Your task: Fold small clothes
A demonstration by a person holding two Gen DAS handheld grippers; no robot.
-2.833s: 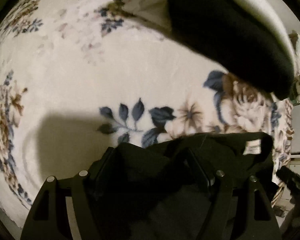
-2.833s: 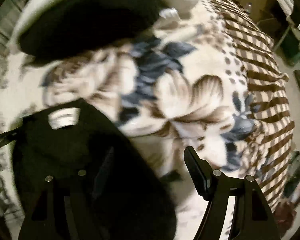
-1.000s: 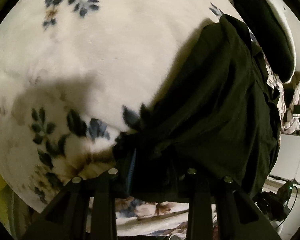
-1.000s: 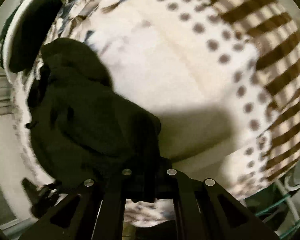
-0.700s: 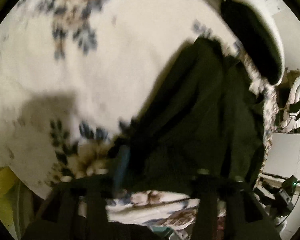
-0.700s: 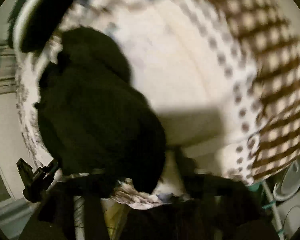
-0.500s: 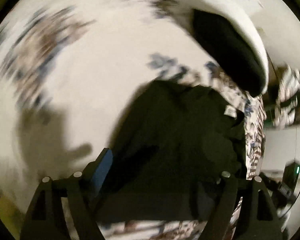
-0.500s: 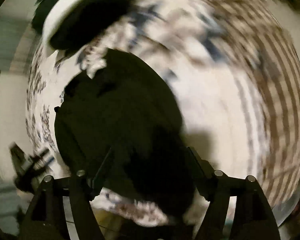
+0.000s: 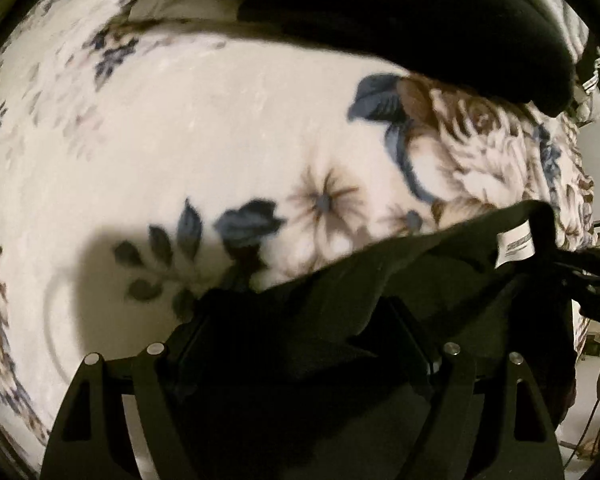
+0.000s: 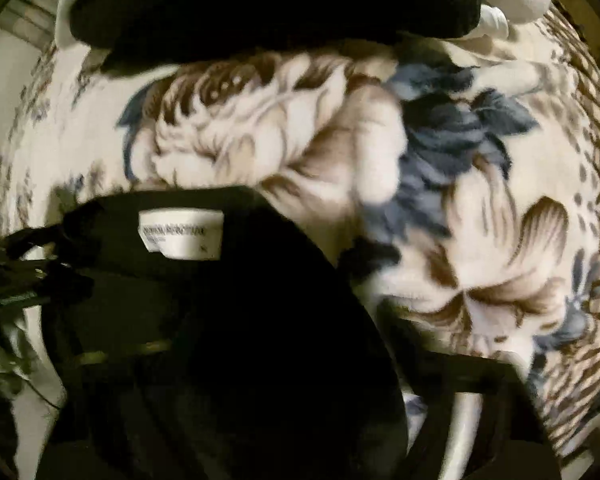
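A black garment (image 9: 420, 280) with a white label (image 9: 514, 242) lies on a floral blanket (image 9: 220, 140). In the left wrist view its edge drapes over and between my left gripper (image 9: 304, 332), whose fingers stand wide apart. In the right wrist view the garment (image 10: 220, 320) with its label (image 10: 180, 234) covers the left finger of my right gripper (image 10: 284, 340); the right finger (image 10: 428, 344) is blurred and stands well apart. Neither gripper pinches the cloth.
A black cushion (image 9: 400, 12) with a white rim lies at the far side; it also shows in the right wrist view (image 10: 260, 4). The blanket (image 10: 480, 200) turns to brown stripes at the right. Its edge and clutter beyond lie at the right (image 9: 588, 320).
Both grippers went from shut on the garment's edge near the blanket's front to open. They have moved up over the garment toward its label end and the cushion.
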